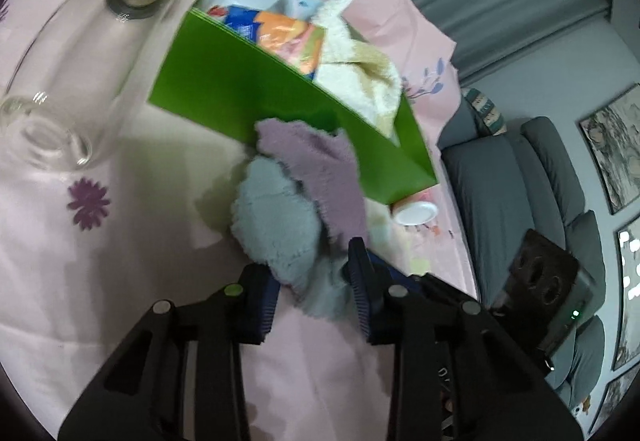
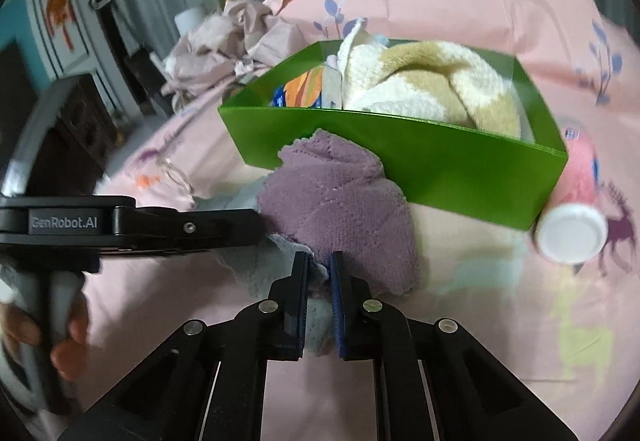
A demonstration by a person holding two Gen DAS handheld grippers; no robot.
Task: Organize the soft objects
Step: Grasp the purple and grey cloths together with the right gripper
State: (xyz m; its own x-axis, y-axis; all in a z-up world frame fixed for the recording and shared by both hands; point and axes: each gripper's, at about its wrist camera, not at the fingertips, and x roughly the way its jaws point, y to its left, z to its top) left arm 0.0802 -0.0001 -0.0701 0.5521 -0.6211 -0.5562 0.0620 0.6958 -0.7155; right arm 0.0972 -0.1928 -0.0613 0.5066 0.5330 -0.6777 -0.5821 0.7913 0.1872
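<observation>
Soft cloths, one purple [image 2: 344,201] and one pale blue [image 1: 276,217], lie on the surface at six o'clock from the green box [image 2: 420,157]. We pinch the pale blue cloth with our right hand-held gripper [image 2: 319,273], jaws narrow. Our left hand-held gripper [image 1: 312,293] closes around it too.

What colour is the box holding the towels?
Bright green box; the right wrist view shows it best.
</observation>
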